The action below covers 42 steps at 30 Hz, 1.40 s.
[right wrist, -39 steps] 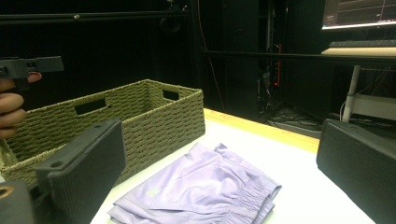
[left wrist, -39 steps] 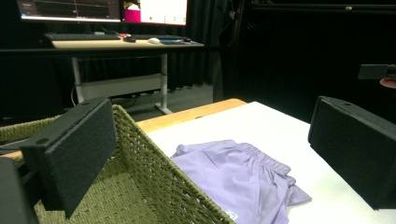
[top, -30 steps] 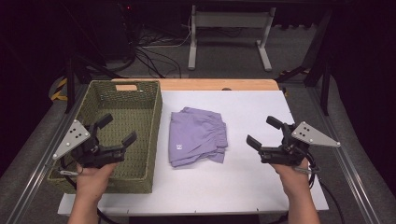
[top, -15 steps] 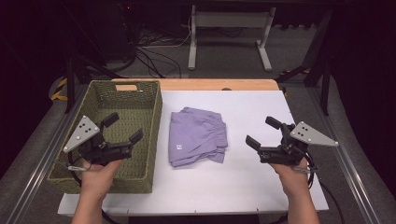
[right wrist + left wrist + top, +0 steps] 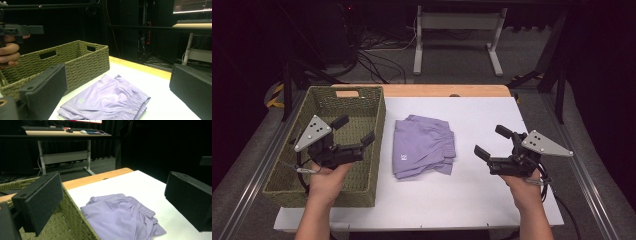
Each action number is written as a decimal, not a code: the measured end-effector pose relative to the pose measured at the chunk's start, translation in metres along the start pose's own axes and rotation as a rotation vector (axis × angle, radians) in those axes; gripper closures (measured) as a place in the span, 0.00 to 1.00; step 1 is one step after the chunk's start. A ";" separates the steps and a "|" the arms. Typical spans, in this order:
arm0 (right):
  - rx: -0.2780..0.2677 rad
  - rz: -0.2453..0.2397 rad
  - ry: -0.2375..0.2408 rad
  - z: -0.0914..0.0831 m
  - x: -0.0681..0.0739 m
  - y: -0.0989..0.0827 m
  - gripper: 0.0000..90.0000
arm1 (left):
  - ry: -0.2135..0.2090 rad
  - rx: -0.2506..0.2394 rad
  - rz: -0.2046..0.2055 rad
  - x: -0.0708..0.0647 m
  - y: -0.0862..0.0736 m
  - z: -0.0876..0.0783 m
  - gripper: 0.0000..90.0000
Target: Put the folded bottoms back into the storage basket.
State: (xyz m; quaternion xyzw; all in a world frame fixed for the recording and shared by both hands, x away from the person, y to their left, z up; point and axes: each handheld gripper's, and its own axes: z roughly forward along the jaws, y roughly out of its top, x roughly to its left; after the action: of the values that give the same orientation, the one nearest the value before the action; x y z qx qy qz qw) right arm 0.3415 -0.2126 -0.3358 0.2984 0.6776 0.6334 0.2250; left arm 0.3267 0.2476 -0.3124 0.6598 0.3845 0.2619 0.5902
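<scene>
So far, nothing of the work is done: the folded lilac shorts [image 5: 424, 146] lie flat on the white table sheet [image 5: 472, 200], just to the right of the woven basket [image 5: 282, 170] and apart from its wall. You hold 2 grippers, and neither touches the garment.

Left gripper [image 5: 353, 135]: you carry it above the basket's right half, near the wall that faces the shorts. Its jaws stand wide apart and hold nothing; in the left gripper view its pads [image 5: 41, 200] frame the shorts [image 5: 120, 217] beyond the basket rim [image 5: 75, 220].

Right gripper [image 5: 492, 142]: you hold it over the sheet, well to the right of the basket, on the far side of the shorts. Its jaws are likewise spread and empty; in the right gripper view they frame the shorts [image 5: 105, 102] with the basket [image 5: 82, 60] behind.

Container: 1 basket. What shows of its floor is bare weave; the strip beneath your left hand [image 5: 326, 180] is hidden.

Remaining, as a judgement: you have yet to close on the shorts, lift them, carry them over the basket wall and release them inside.
</scene>
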 end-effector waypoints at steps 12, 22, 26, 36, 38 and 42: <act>-0.004 0.008 0.011 -0.002 -0.001 0.001 0.02 | -0.007 0.045 0.008 -0.008 0.008 0.020 0.04; -0.003 0.013 0.016 -0.003 -0.002 0.002 0.02 | 0.008 0.111 0.011 -0.017 0.014 0.040 0.03; -0.005 0.013 0.015 -0.003 -0.002 0.002 0.02 | 0.013 0.150 -0.004 -0.019 0.017 0.047 0.03; -0.004 0.018 0.020 -0.004 -0.001 0.002 0.02 | 0.056 0.232 -0.046 -0.022 0.020 0.060 0.04; -0.004 0.017 0.020 -0.003 -0.001 0.002 0.02 | 0.051 0.247 -0.046 -0.023 0.020 0.063 0.05; -0.002 0.014 0.021 -0.004 -0.001 0.003 0.02 | 0.040 0.272 -0.056 -0.023 0.021 0.069 0.07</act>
State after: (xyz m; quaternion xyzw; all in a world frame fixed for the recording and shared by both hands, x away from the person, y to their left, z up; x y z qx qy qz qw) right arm 0.3401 -0.2158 -0.3329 0.2965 0.6771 0.6387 0.2137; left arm 0.3732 0.1889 -0.3005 0.7172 0.4464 0.2039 0.4948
